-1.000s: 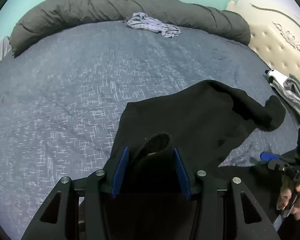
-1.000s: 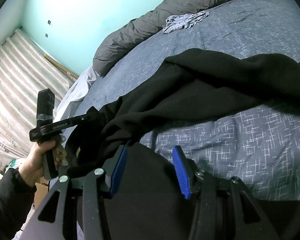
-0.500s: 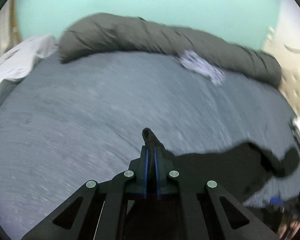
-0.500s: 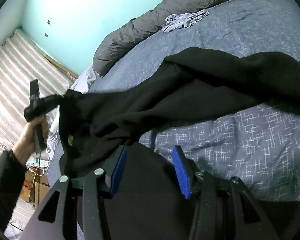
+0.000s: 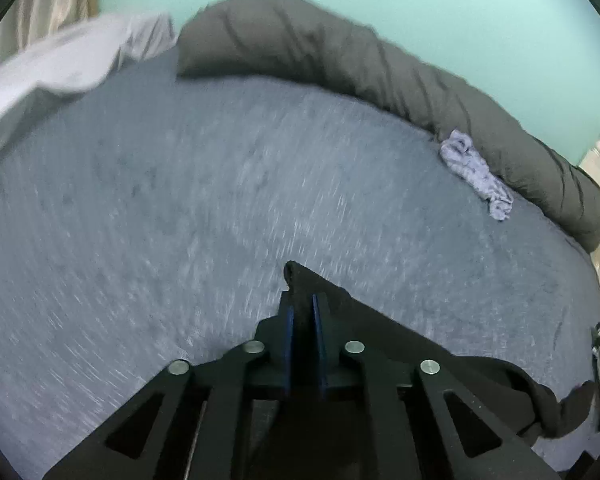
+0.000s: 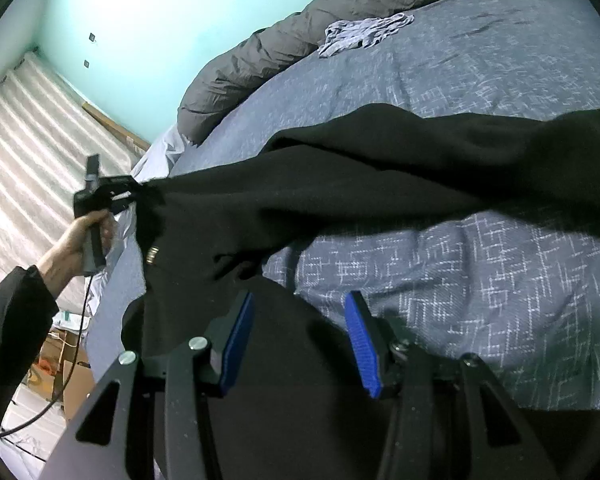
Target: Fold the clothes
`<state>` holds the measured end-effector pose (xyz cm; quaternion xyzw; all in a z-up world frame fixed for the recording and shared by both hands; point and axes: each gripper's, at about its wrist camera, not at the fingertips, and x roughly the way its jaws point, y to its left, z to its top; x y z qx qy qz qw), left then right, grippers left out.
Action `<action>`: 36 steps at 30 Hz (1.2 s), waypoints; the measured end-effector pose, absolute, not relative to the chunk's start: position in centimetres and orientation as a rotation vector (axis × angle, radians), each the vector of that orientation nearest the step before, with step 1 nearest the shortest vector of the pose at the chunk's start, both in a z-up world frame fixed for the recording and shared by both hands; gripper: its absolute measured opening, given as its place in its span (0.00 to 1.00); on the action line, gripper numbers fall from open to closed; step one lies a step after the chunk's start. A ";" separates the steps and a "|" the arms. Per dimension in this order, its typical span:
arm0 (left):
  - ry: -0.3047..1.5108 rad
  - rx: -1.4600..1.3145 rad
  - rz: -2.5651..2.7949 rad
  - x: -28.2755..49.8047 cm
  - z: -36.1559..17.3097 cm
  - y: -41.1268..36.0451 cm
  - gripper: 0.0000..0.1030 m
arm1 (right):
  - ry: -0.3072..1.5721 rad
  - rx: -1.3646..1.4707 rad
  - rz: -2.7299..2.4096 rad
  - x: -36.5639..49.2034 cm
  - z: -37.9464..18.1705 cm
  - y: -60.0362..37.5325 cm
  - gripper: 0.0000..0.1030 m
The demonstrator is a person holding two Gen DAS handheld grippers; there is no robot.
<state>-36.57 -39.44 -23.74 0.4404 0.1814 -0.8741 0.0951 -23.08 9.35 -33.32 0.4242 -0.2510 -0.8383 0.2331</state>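
Black garment (image 6: 380,176) stretches across the frame's middle over the bed (image 6: 480,80), one edge pinched in the left gripper (image 5: 302,314). Right gripper (image 6: 296,336) gapes empty. Spreading step, probably; next, grab another edge.

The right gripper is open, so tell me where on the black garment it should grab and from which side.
Grip the black garment at its slack lower edge just ahead of the right gripper, coming from the near side. The left gripper holds one corner taut, so this edge droops between the open jaws, clear of the blue bedspread.
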 end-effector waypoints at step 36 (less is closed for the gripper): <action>0.719 1.507 -2.523 -12.2 -29.1 -40.0 0.04 | -0.764 1.075 -2.452 -20.4 -30.8 12.6 0.46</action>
